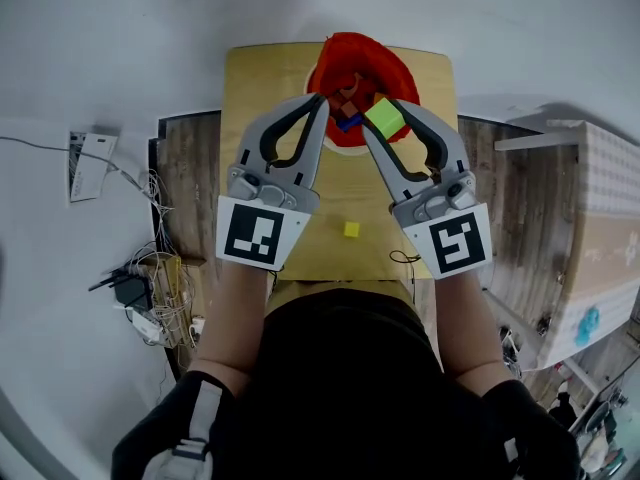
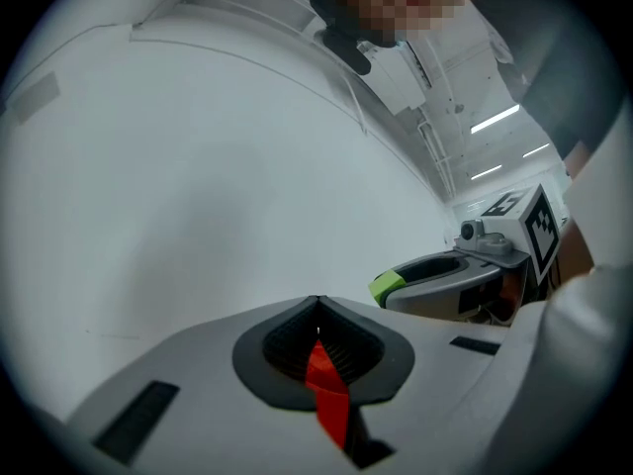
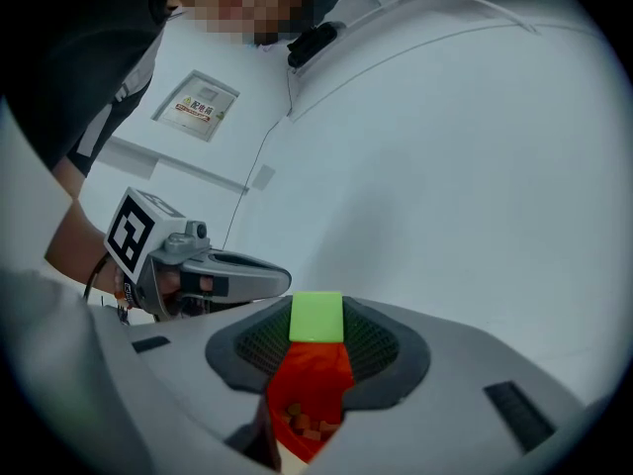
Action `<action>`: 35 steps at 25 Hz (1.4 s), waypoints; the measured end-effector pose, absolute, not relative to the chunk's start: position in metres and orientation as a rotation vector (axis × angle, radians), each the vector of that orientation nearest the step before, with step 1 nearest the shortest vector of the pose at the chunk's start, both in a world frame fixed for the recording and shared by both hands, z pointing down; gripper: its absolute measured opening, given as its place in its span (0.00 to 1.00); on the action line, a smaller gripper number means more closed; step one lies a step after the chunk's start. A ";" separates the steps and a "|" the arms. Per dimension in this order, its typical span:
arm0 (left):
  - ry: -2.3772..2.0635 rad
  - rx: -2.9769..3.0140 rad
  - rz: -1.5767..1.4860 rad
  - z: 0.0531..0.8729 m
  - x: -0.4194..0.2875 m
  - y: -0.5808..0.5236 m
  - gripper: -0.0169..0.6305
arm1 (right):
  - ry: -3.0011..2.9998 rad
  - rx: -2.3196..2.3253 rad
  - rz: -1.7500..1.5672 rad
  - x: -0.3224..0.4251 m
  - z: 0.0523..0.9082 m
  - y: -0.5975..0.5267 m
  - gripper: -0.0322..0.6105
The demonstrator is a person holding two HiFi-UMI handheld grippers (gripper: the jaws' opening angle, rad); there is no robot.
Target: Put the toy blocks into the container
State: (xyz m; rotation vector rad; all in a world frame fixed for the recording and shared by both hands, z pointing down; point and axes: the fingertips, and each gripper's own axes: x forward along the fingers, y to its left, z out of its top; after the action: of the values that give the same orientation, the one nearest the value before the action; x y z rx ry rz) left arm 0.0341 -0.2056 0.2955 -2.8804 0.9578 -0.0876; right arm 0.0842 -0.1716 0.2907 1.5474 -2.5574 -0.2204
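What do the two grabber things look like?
The left gripper and right gripper are both grey plastic, each with two curved jaws lined in black ribbed pads. Each carries a white cube printed with black square markers. The person wears a black top.

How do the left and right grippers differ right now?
The right gripper is clamped on a green block; the left gripper holds nothing. The right gripper's jaws stand apart around the block; the left gripper's jaws meet at the tips. Both hover over the red container.
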 end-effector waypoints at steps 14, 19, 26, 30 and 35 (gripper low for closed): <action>1.007 -2.884 -0.144 0.319 0.039 -0.231 0.04 | -2.323 1.266 0.115 0.078 0.379 -0.222 0.30; 1.013 -2.906 -0.152 0.327 0.041 -0.234 0.04 | -2.296 1.237 0.220 0.079 0.397 -0.224 0.30; 1.014 -2.899 -0.155 0.330 0.042 -0.236 0.04 | -2.310 1.294 0.165 0.084 0.393 -0.227 0.41; 1.003 -2.890 -0.186 0.332 0.043 -0.235 0.04 | -2.324 1.298 0.182 0.084 0.391 -0.227 0.41; 0.996 -2.896 -0.172 0.331 0.044 -0.234 0.04 | -2.325 1.296 0.205 0.085 0.396 -0.224 0.41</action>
State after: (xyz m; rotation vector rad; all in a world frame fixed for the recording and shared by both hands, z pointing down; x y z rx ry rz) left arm 0.0445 -0.2338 0.3312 -2.8962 0.9959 -0.1724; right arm 0.0847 -0.2240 0.3963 1.2963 -2.3246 0.2047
